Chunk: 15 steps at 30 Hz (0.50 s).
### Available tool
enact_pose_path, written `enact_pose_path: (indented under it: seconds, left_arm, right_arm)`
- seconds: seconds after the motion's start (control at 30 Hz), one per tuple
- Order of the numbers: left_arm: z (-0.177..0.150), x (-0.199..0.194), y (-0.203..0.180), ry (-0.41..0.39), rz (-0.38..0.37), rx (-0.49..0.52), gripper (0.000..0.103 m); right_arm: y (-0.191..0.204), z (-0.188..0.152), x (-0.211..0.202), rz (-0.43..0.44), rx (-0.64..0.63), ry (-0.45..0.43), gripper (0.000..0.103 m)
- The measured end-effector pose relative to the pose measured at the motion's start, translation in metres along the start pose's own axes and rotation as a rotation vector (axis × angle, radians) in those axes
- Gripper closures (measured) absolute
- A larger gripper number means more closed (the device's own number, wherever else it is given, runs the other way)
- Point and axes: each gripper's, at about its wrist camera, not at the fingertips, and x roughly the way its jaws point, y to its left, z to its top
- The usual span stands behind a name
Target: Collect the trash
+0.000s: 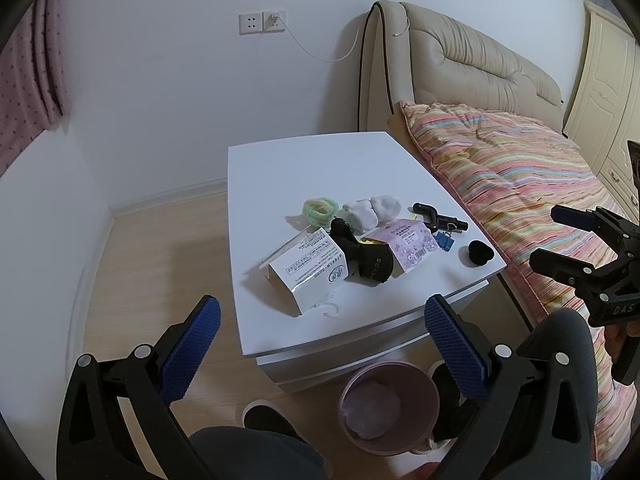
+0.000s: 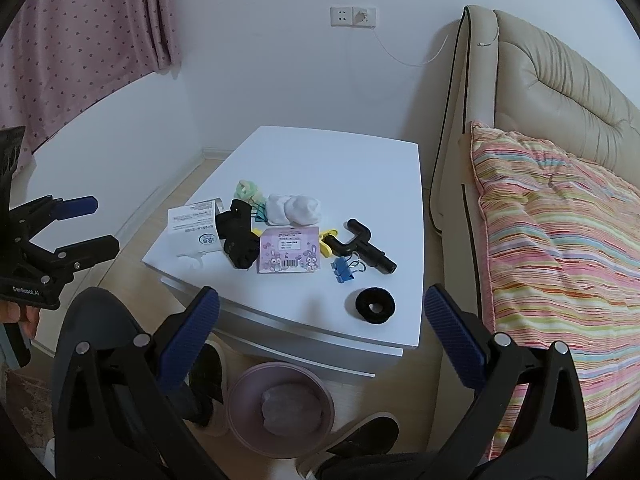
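Note:
A white bedside table (image 1: 312, 164) (image 2: 332, 160) holds a printed white paper box (image 1: 304, 268) (image 2: 192, 228), a pink bunny card packet (image 1: 404, 246) (image 2: 289, 254), crumpled white tissue (image 1: 372, 210) (image 2: 294, 208), a green hair tie (image 1: 318, 210), a black cloth piece (image 1: 364, 260) (image 2: 238, 240), a black L-shaped tool (image 2: 364, 250), a blue binder clip (image 2: 344, 270) and a black scrunchie (image 1: 480, 253) (image 2: 375, 305). A pink bin (image 1: 388, 404) (image 2: 280, 408) stands on the floor before the table. My left gripper (image 1: 320, 340) (image 2: 100, 226) and right gripper (image 2: 320, 332) (image 1: 556, 240) hover open and empty short of the table.
A bed with a striped quilt (image 1: 520, 184) (image 2: 560, 232) and beige headboard (image 2: 560, 80) adjoins the table's right side. The person's knees (image 1: 256, 452) and dark shoes (image 2: 208, 376) flank the bin. A pink curtain (image 2: 88, 32) hangs left, and wall sockets (image 1: 262, 22) carry a cable.

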Motion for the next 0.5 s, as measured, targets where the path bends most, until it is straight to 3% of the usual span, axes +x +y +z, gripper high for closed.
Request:
enact_pose_path:
  seconds: [0.5]
  left_arm:
    - [0.0018, 0.0012, 0.0006, 0.004, 0.014, -0.011, 0.005]
  right_arm:
    - [0.0025, 0.0012, 0.0027, 0.012, -0.008, 0.005, 0.003]
